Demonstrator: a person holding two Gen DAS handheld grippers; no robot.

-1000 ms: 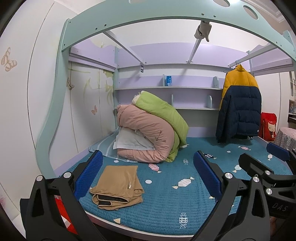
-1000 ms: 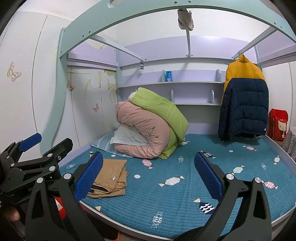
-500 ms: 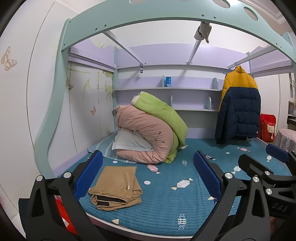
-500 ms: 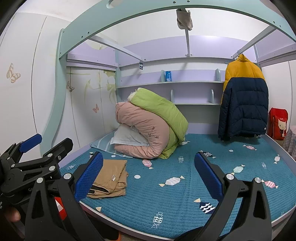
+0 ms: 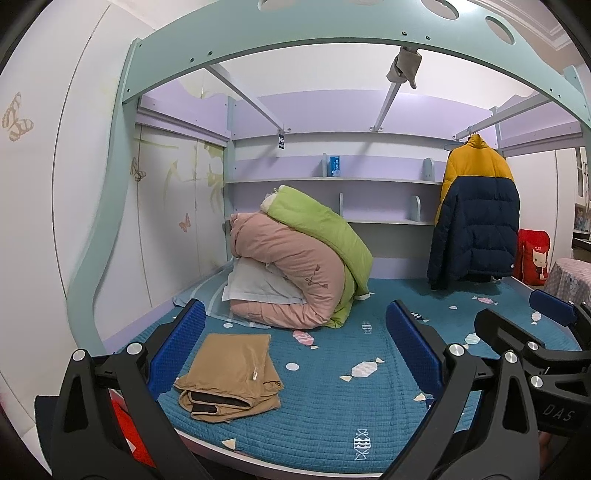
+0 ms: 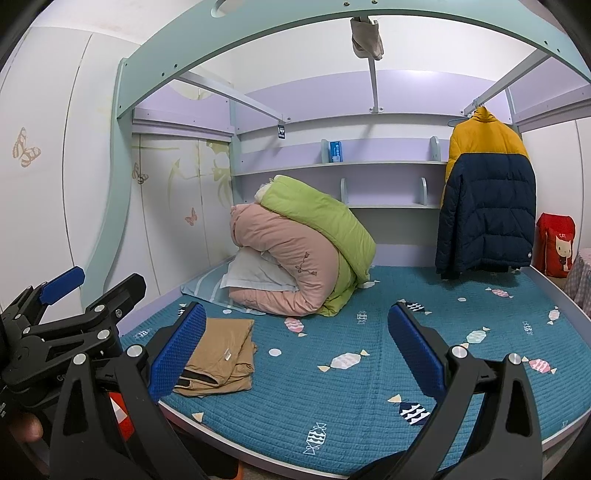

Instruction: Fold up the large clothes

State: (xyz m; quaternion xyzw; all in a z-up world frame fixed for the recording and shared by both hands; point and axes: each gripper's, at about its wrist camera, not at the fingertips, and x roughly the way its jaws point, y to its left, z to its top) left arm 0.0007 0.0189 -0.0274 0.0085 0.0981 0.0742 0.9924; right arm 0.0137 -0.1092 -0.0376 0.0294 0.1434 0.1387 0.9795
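A tan garment (image 5: 231, 371) lies folded in a neat stack at the front left corner of the blue quilted bed (image 5: 332, 398); it also shows in the right wrist view (image 6: 221, 356). A yellow and navy puffer jacket (image 5: 476, 218) hangs on a rail at the back right, also seen in the right wrist view (image 6: 485, 199). My left gripper (image 5: 295, 350) is open and empty, held back from the bed's front edge. My right gripper (image 6: 295, 349) is open and empty, to the right of the left one.
A rolled pink and green duvet (image 5: 306, 266) with a pillow sits at the back left of the bed. Shelves (image 5: 332, 181) line the back wall. A red bag (image 5: 533, 258) stands at the far right. A mint arch frame (image 5: 295, 33) spans overhead.
Both views have shifted slightly, as if the grippers drew back a little. The folded garment and the jacket have not moved. Both grippers stay open.
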